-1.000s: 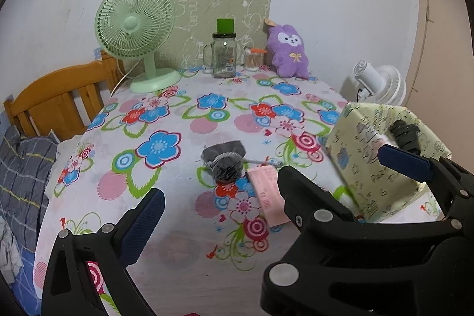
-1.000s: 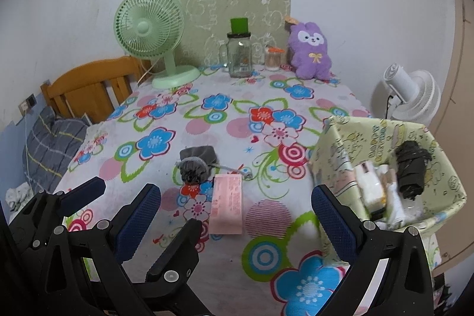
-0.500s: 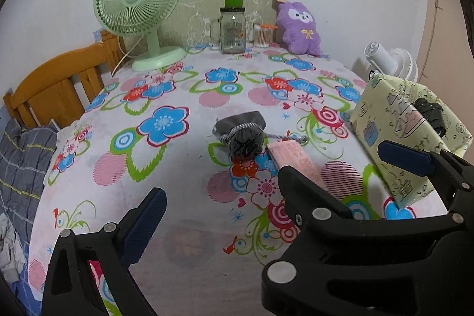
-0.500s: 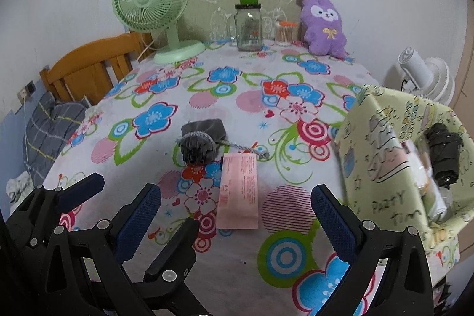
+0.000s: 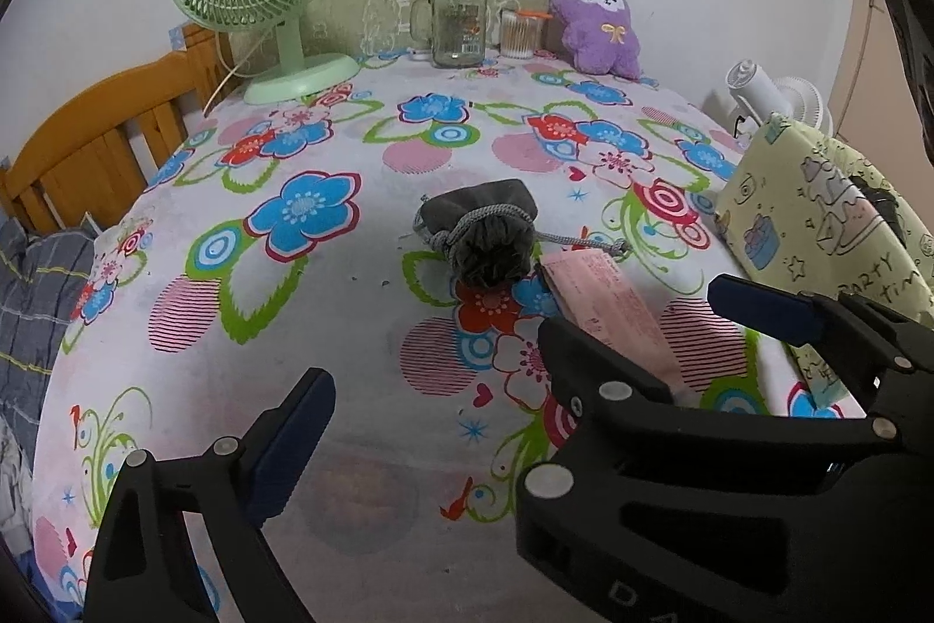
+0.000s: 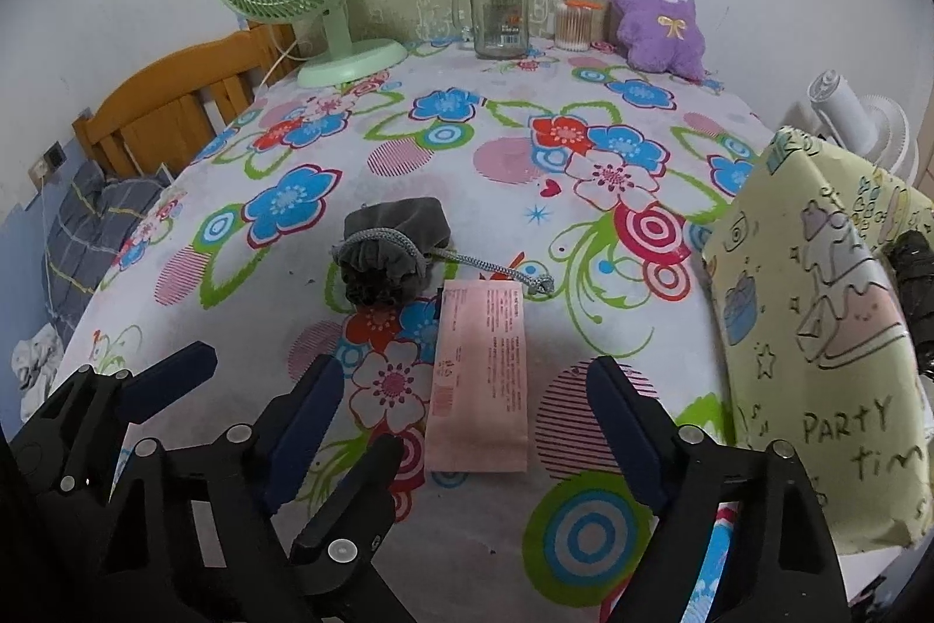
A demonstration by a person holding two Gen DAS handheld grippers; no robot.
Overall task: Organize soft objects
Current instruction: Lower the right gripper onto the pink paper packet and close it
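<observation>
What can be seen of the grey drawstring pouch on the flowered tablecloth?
The grey drawstring pouch is a small bag of soft, velvety-looking fabric, lying on its side near the middle of the flowered tablecloth. Its mouth is gathered shut into dark pleats that face the cameras, ringed by a braided grey cord whose loose end trails right to a knot by the top of the pink packet. Whether pouch and packet touch cannot be told. No gripper touches it.
</observation>
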